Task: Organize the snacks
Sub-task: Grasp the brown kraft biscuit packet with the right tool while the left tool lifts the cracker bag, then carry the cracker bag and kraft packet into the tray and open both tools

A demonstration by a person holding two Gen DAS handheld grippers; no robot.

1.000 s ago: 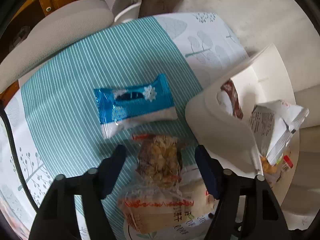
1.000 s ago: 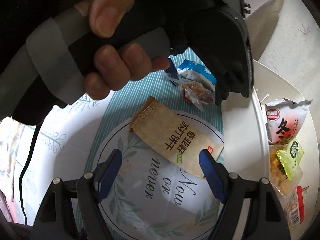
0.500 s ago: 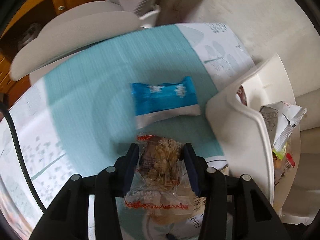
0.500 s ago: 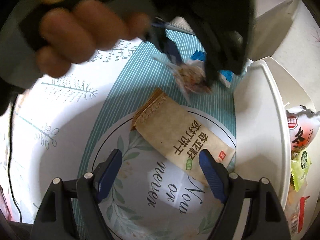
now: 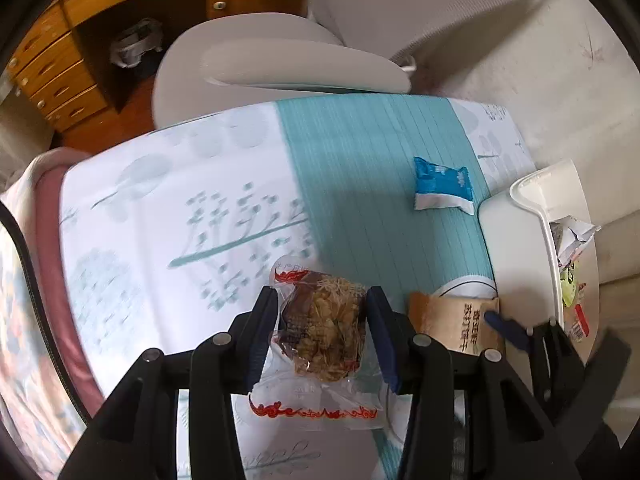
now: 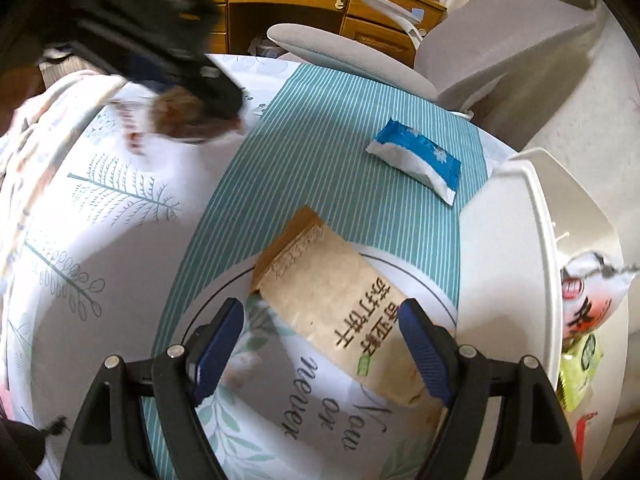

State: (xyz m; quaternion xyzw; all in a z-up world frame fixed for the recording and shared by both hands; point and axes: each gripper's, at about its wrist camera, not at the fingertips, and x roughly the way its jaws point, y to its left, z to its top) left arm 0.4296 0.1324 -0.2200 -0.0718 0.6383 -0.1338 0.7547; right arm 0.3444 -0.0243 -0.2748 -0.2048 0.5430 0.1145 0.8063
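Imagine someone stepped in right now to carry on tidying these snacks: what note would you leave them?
Left gripper: jaws shut on the clear-wrapped snack, held above the tablecloth.
Right gripper: jaws open, hovering over the brown biscuit packet, not gripping.
Blue packet lies loose on the teal stripe.
White bin already holds several packets.
Left: bin the held snack, then the brown and blue packets.

Wafer packet (image 6: 416, 162) behind cracker packet (image 6: 344, 312), bin (image 6: 504, 264) right of both.
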